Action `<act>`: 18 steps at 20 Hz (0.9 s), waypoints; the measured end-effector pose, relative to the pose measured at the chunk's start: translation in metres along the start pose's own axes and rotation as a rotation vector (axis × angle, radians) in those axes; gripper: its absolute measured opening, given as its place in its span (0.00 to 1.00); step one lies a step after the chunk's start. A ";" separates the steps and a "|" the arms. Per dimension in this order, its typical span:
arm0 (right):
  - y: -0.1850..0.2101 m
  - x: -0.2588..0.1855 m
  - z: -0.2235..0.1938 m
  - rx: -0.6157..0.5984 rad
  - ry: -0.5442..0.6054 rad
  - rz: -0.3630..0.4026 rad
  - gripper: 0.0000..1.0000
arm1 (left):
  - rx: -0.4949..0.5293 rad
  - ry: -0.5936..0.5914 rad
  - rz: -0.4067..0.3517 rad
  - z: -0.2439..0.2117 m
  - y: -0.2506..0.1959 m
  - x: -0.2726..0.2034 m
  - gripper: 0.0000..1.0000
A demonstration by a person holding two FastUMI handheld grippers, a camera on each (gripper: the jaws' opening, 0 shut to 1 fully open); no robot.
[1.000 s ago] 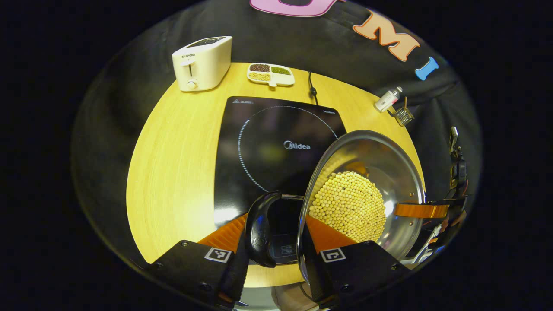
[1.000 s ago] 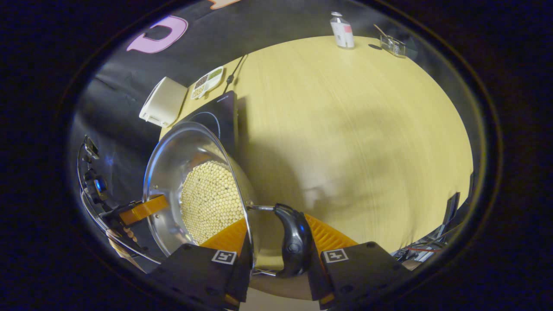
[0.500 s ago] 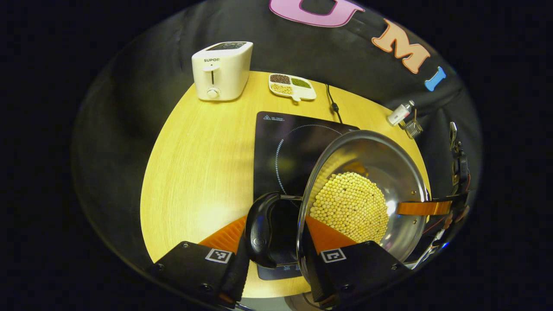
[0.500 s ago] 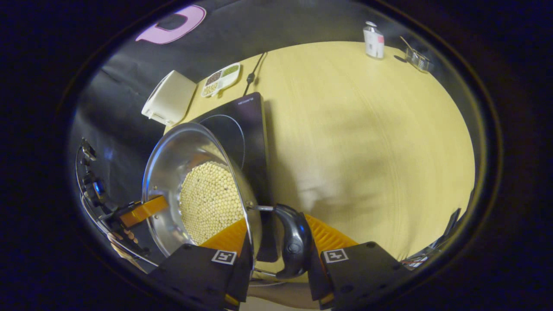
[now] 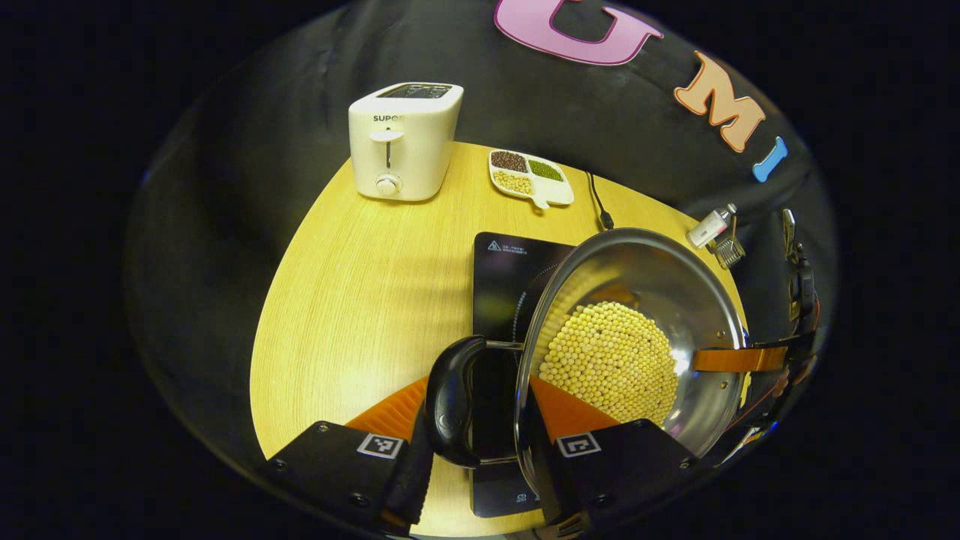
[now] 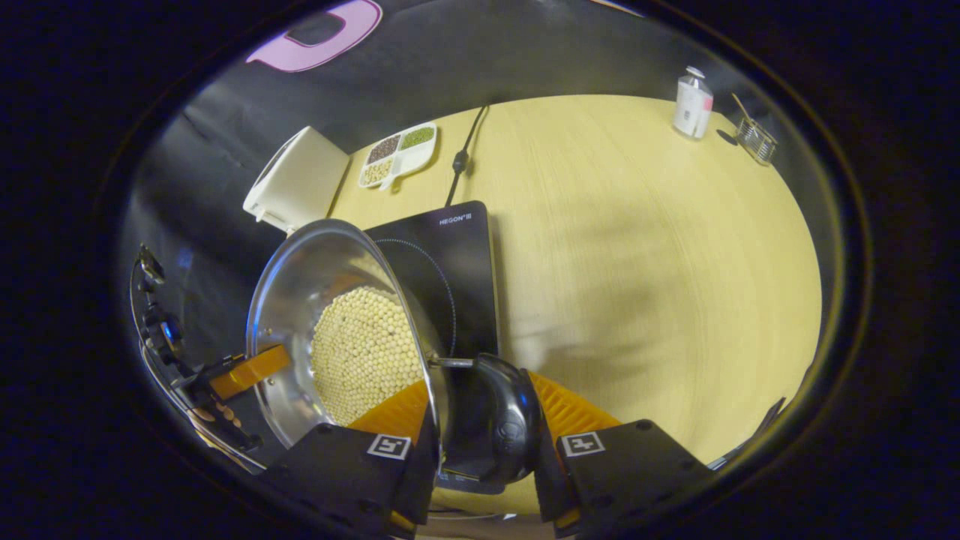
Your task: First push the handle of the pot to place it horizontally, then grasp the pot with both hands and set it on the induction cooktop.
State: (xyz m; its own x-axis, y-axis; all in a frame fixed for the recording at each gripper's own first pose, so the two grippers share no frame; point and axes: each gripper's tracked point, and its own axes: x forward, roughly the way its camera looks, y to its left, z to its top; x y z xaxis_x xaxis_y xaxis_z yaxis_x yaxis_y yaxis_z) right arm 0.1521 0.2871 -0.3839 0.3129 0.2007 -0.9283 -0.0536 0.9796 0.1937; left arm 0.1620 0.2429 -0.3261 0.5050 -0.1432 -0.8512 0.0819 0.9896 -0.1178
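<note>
A steel pot holding pale yellow beans hangs between both grippers over the black induction cooktop; I cannot tell whether it touches the cooktop. My left gripper is shut on the pot's black side handle, one finger outside the handle and one inside the rim. In the right gripper view the pot is at the lower left above the cooktop. My right gripper is shut on the opposite black handle. Each gripper appears across the pot in the other's view, the right gripper and the left gripper.
On the round wooden table, a white toaster and a divided dish of grains stand at the back. The cooktop's cord runs to the wall. A small bottle and a wire basket sit at the far right edge.
Both grippers have carried the pot sideways across the table. The cooktop, which lay beside the pot, now lies under it. Both grips hold unchanged.
</note>
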 end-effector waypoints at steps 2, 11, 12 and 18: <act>0.000 0.010 0.003 0.005 0.010 0.000 0.52 | 0.010 0.000 0.005 0.002 0.001 0.007 0.59; 0.000 0.021 0.004 0.033 0.018 0.005 0.53 | 0.036 -0.046 0.015 0.014 0.004 0.011 0.63; 0.000 0.021 0.003 0.034 0.020 0.006 0.53 | 0.011 -0.049 0.006 0.013 0.002 0.015 0.64; 0.003 0.021 0.002 0.036 0.034 0.017 0.55 | -0.194 0.026 -0.072 -0.021 -0.007 0.027 0.62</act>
State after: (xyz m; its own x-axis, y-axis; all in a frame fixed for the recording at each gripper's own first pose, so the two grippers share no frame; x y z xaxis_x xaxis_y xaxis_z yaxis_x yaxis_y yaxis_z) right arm 0.1601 0.2940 -0.4024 0.2800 0.2185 -0.9348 -0.0241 0.9750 0.2207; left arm 0.1572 0.2319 -0.3592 0.4813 -0.2157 -0.8496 -0.0509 0.9607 -0.2727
